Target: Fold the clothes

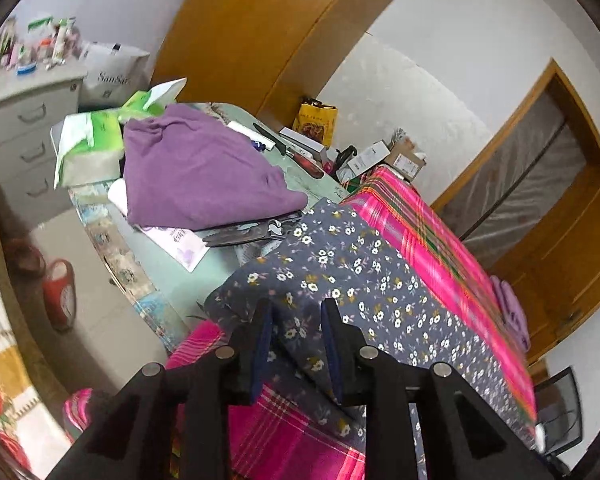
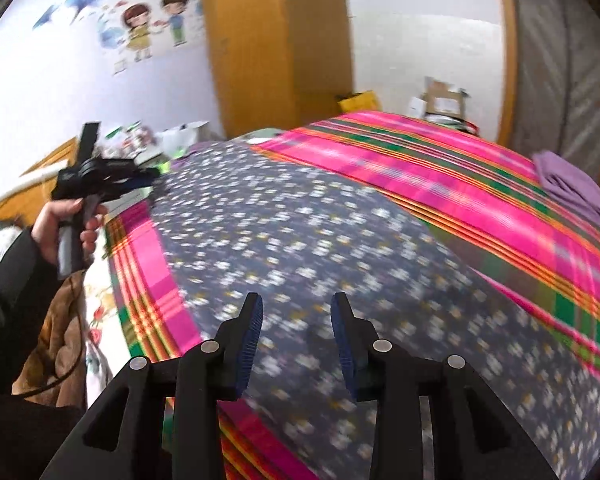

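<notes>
A grey-blue floral garment (image 1: 364,280) lies spread flat on a bed covered by a pink plaid sheet (image 1: 428,236). My left gripper (image 1: 298,312) hovers open over the garment's near corner, close to the bed's edge, and its blue pads touch nothing. In the right wrist view the same floral garment (image 2: 300,232) fills the middle, blurred. My right gripper (image 2: 296,304) stands open just above it with nothing between its fingers. At the left of that view the left gripper (image 2: 148,180), held by a hand (image 2: 60,224), sits at the garment's far corner.
A purple garment (image 1: 196,168) lies heaped on a cluttered table (image 1: 168,280) beside the bed. A folded lilac cloth (image 2: 572,188) rests on the sheet's far side. A grey drawer unit (image 1: 24,132) and red slippers (image 1: 62,292) stand on the left. A brown jacket (image 2: 60,340) lies by the bed.
</notes>
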Motion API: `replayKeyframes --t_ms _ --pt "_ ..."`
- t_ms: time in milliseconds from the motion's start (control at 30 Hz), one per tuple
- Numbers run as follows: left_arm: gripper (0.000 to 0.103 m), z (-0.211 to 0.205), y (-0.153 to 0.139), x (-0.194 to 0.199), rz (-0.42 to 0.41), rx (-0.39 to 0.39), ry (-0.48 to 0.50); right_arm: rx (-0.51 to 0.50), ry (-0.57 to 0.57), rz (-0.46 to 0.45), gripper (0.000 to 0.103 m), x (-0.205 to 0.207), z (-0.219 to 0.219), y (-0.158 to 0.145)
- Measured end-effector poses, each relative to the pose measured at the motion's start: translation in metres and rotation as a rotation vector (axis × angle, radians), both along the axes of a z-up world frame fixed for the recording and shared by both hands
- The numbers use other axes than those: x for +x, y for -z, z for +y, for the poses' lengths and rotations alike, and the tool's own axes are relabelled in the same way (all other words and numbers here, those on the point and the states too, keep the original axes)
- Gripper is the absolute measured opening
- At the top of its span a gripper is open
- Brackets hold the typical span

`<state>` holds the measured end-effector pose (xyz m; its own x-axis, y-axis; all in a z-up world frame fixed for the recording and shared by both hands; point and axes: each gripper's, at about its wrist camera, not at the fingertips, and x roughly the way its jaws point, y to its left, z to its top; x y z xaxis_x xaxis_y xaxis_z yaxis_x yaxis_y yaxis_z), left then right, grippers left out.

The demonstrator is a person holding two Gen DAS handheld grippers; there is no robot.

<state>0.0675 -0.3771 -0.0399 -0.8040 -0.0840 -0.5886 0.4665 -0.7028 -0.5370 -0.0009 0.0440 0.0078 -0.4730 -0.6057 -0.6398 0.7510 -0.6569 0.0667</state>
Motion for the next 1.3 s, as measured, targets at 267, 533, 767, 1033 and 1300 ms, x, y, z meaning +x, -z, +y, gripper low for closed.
replayKeyframes --t_ms 267,533,767,1033,1300 --pt "0.026 -0.011 0.001 0.0 -0.009 0.029 -0.042 0.048 -0.174 0.036 0.037 0.008 -0.063 0.004" --pt "0.022 -0.022 0.007 -0.001 -0.014 0.095 -0.07 0.085 -0.242 -0.017 0.036 0.005 -0.102 0.024" --pt "0.0 -0.021 0.004 0.0 0.007 0.079 -0.056 0.133 -0.24 -0.034 0.019 -0.001 -0.118 0.03" --pt "0.0 -0.027 0.003 0.007 0.022 0.09 -0.064 0.132 -0.257 -0.03 0.011 0.003 -0.124 0.027" --pt "0.005 -0.036 0.015 0.013 0.027 0.221 -0.086 0.149 -0.258 -0.043 0.015 0.001 -0.13 0.034"
